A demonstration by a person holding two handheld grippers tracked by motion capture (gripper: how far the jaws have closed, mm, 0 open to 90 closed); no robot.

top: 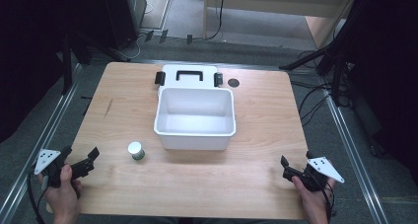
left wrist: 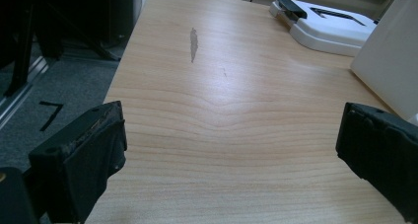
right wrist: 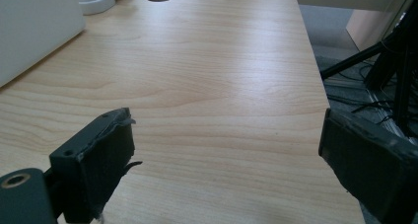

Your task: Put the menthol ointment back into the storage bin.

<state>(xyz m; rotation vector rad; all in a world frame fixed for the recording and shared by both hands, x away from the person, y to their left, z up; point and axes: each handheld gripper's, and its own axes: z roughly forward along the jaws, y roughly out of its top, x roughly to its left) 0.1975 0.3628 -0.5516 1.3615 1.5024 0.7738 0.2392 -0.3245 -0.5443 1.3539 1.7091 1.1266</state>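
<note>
wide-apart jaws over bare wooden table [left wrist: 236,125]

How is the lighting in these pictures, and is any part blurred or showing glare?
High view: the light wooden table is evenly lit, the corners of the picture fall into darkness, and the small round white-lidded jar looks soft. Left gripper view: a pale sheen lies on the wood, and the near black tool is a little blurred. Right gripper view: a similar sheen on the wood, with a dim floor beyond.
</note>
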